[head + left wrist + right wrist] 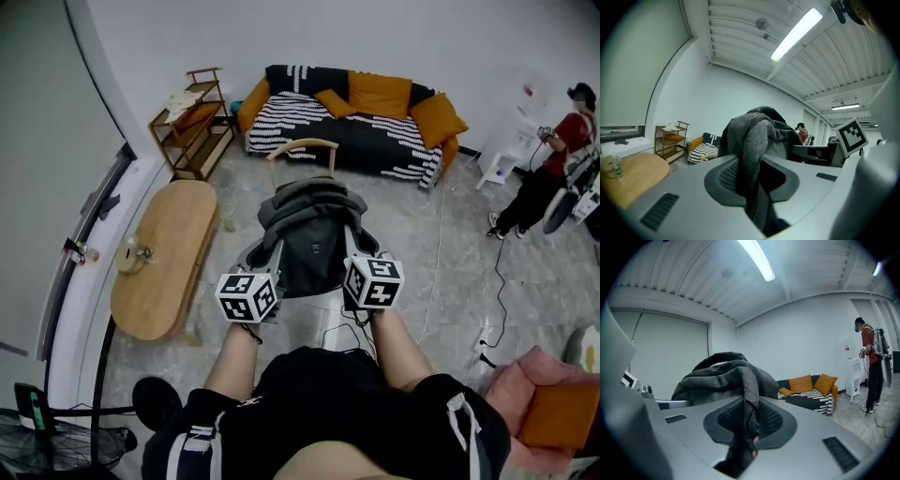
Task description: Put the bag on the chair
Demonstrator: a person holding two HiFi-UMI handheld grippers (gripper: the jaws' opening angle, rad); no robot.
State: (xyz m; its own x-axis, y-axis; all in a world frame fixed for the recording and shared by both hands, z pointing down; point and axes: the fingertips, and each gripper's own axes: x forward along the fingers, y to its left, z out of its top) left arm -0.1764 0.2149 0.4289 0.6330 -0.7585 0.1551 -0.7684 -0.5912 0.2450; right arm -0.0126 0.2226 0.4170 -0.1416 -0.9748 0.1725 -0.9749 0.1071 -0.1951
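The grey bag [314, 234] hangs in the air in front of the person, carried between both tools and not yet set down. The left gripper [265, 258] pinches a fold of the bag's grey cloth on its left side, with the pads pressed onto the fabric. The right gripper [745, 425] pinches a fold or strap on the right side in the same way. The chair [302, 145] stands just beyond the bag. Its curved wooden back rail shows above the bag's top, but the seat is hidden behind the bag, so I cannot tell how near the two are.

To do this step well, both grips should probably stay tight and level while the bag goes forward over the seat. It should then be lowered until the seat takes its weight, and only after that should the jaws let go. Letting one side go early would likely tip the bag off the seat's edge.

The floor [431, 244] is pale grey marbled tile. An oval wooden table [164, 258] stands to the left, with a wooden shelf [192, 122] beyond it. A striped sofa [347, 122] with orange cushions stands against the far wall. A person in red [553, 164] stands at the right.
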